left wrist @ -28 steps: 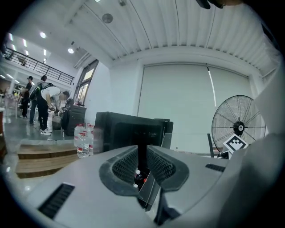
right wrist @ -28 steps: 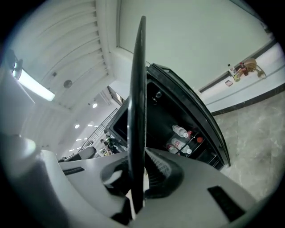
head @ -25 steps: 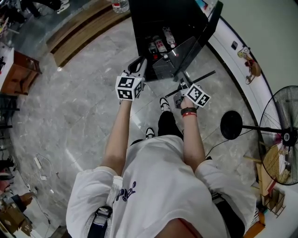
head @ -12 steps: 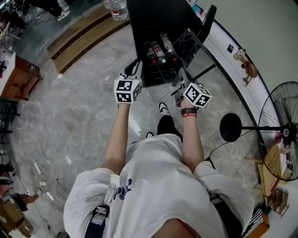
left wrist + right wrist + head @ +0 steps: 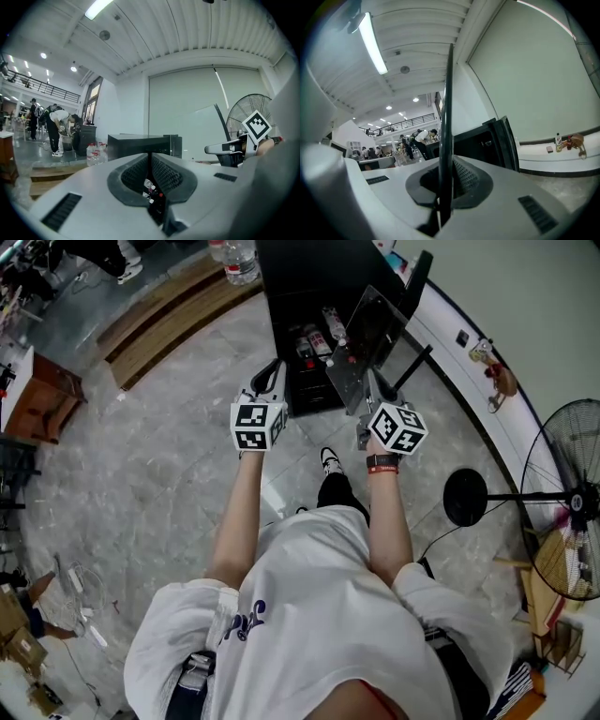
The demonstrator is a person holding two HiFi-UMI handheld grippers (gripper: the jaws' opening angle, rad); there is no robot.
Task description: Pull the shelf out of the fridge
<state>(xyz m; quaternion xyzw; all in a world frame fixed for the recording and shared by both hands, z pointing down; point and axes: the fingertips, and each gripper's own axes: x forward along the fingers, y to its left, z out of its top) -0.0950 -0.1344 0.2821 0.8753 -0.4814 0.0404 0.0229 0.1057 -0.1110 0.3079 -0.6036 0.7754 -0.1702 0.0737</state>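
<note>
In the head view a small black fridge stands on the floor with its door swung open to the right. The clear glass shelf is out of the fridge, tilted in front of the opening. My right gripper is shut on the shelf's near edge. In the right gripper view the shelf runs edge-on up from between the pads of my right gripper. My left gripper hangs left of the fridge opening, shut and empty. In its own view, the left gripper faces the fridge.
Bottles stand inside the fridge. A floor fan with a round base stands to the right, by a white curved ledge. A wooden step and water bottles lie at the far left. People stand in the background.
The right gripper has lifted the shelf up and tilted it steeper in front of the fridge. The left gripper has stayed about where it was.
</note>
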